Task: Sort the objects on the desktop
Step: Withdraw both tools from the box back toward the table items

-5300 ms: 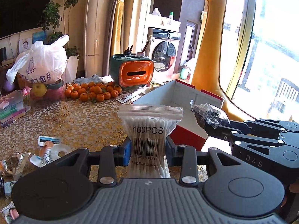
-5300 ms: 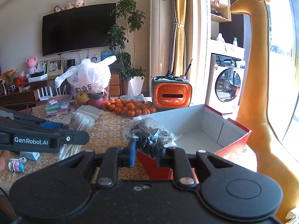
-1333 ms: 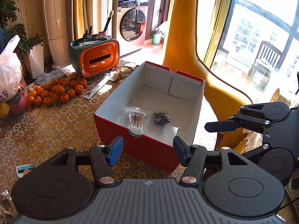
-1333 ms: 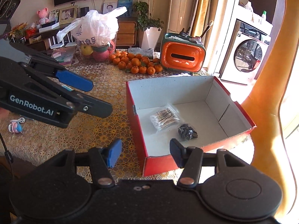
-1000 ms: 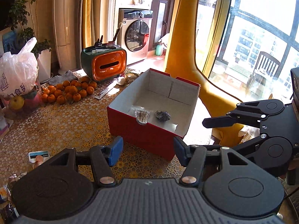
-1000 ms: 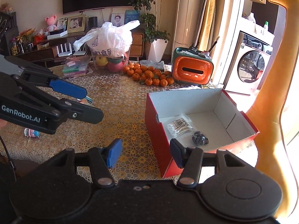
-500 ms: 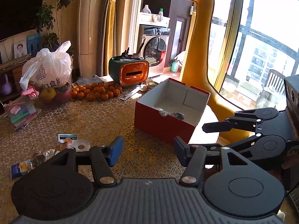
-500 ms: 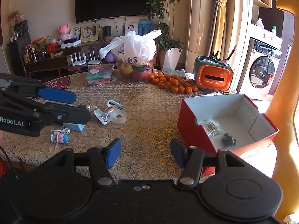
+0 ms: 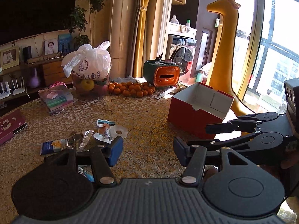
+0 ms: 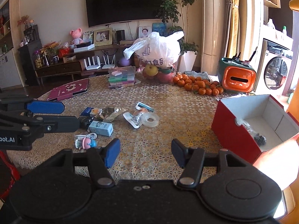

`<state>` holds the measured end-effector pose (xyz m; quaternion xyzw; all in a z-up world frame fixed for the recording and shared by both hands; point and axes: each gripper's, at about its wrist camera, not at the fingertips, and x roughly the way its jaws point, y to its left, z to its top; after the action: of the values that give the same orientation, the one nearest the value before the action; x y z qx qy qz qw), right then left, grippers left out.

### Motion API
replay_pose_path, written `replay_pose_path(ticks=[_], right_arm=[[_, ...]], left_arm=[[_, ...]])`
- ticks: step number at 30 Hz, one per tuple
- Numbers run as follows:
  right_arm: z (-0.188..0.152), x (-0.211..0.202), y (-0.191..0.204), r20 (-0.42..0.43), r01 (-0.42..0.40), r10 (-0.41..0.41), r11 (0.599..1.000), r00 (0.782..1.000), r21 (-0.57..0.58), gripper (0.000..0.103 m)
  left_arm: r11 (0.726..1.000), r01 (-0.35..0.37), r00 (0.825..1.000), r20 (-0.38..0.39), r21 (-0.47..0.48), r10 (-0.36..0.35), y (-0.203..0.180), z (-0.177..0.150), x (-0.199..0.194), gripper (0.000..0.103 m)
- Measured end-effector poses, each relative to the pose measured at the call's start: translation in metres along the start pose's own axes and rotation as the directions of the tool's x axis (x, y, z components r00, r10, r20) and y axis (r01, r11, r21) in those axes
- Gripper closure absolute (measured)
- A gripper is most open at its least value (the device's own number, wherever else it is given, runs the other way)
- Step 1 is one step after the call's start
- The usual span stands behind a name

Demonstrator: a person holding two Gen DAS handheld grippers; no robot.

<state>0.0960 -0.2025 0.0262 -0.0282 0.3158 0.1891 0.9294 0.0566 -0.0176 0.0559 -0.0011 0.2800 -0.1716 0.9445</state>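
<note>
Above the patterned tabletop, your left gripper and right gripper both hung with jaws spread wide and nothing between them. At the table's right edge stood the red box, a bag of cotton swabs and a small dark packet lying inside it. Well apart, left of centre, lay a tape roll, a small blue carton, foil sachets and a pink-and-blue trinket.

box right on table | tape roll left of box | tangerines behind
</note>
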Motion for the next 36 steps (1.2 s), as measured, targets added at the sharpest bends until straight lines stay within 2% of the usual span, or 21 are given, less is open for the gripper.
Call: replay_pose_path(ticks=[6,10,13,15,18,22,27,29,36], right_arm=[[-0.002,0.016,0.022,0.002,-0.019,0.019,1.000,1.000,-0.021,0.040],[-0.001,0.026,0.030,0.002,-0.034,0.034,0.999,0.999,-0.015,0.039],[-0.002,0.034,0.036,0.000,-0.041,0.041,0.999,0.999,-0.014,0.038],[-0.003,0.039,0.039,-0.003,-0.047,0.047,0.999,0.999,-0.017,0.037],[-0.004,0.046,0.043,0.001,-0.051,0.051,0.999,0.999,-0.019,0.029],[-0.003,0.057,0.047,-0.001,-0.053,0.053,0.998,0.999,-0.022,0.027],[-0.003,0.070,0.051,-0.014,-0.070,0.070,0.997,0.997,-0.016,0.026],[-0.004,0.075,0.054,-0.021,-0.076,0.076,0.997,0.997,-0.022,0.026],[-0.007,0.089,0.061,-0.039,-0.090,0.088,0.995,0.995,-0.041,0.026]], left_arm=[[0.998,-0.060,0.998,0.010,-0.009,0.060,0.024,-0.023,-0.013,0.038],[0.995,-0.087,0.996,0.009,-0.041,0.087,0.042,-0.036,-0.016,0.028],[0.993,-0.103,0.995,0.006,-0.065,0.103,0.056,-0.046,-0.017,0.027],[0.991,-0.108,0.994,0.001,-0.084,0.109,0.064,-0.052,-0.017,0.026],[0.988,-0.119,0.993,-0.005,-0.101,0.119,0.074,-0.059,-0.015,0.021],[0.986,-0.141,0.990,-0.004,-0.085,0.141,0.081,-0.066,-0.011,0.018],[0.984,-0.160,0.987,-0.018,-0.082,0.159,0.088,-0.074,-0.001,0.013],[0.983,-0.154,0.988,-0.028,-0.102,0.152,0.094,-0.077,0.004,0.008],[0.975,-0.165,0.986,-0.037,-0.146,0.161,0.112,-0.085,0.013,0.007]])
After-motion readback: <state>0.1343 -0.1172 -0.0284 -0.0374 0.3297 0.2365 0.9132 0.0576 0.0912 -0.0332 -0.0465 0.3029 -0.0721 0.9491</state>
